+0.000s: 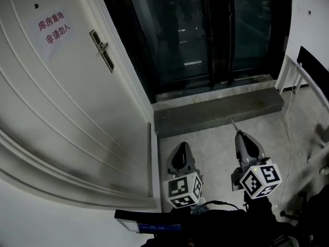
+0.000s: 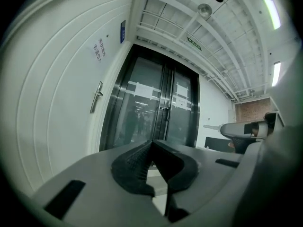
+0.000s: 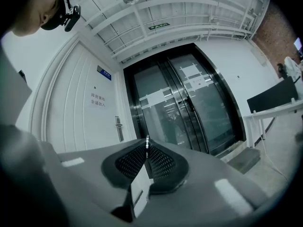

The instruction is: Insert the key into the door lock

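Pinching a slim metal key (image 3: 147, 143) between the ribbed fingers (image 3: 130, 163) of the right gripper (image 3: 147, 149), with the blade on edge and poking out just past the tips. Pressed together on nothing at the left gripper (image 2: 151, 144), pads meeting in a closed seam. Held low and side by side above the grey floor (image 1: 216, 148), the left one nearer the door frame. Well apart from the door lock (image 1: 102, 49): a narrow plate with a lever handle, set on the white panelled door (image 1: 61, 96) up and off to the left. Above and left of that lock, a paper sign (image 1: 53, 29) printed in red characters. Right of the door, dark glass doors (image 1: 205, 30) behind a low grey step (image 1: 216, 109). With the key tip pointing toward the step and glass, not touching the lock.
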Tool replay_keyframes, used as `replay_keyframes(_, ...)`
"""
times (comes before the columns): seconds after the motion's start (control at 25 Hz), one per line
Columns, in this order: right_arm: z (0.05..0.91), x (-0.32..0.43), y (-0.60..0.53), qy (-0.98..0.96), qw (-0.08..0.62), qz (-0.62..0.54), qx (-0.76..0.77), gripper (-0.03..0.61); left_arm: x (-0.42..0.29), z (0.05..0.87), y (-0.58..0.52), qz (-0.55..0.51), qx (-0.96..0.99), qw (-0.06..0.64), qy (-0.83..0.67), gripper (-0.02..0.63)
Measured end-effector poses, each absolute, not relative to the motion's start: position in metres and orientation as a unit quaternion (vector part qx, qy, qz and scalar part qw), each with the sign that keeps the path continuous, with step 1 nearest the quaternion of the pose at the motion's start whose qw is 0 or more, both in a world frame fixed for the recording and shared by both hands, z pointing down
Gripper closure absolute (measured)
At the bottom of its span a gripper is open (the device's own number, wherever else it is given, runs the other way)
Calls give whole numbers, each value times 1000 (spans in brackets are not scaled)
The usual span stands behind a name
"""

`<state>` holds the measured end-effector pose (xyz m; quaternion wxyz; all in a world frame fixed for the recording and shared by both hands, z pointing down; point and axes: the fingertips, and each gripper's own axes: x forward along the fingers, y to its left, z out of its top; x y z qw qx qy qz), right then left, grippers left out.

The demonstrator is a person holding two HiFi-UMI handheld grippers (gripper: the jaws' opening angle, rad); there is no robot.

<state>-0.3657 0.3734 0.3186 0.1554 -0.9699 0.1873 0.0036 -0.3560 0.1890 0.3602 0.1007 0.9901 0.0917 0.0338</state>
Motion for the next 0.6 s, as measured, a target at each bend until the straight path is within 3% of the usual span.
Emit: replay_keyframes(0.6, 345, -229, 336, 182, 149, -33, -971, 566, -224, 394, 149, 69, 987, 121, 76, 612)
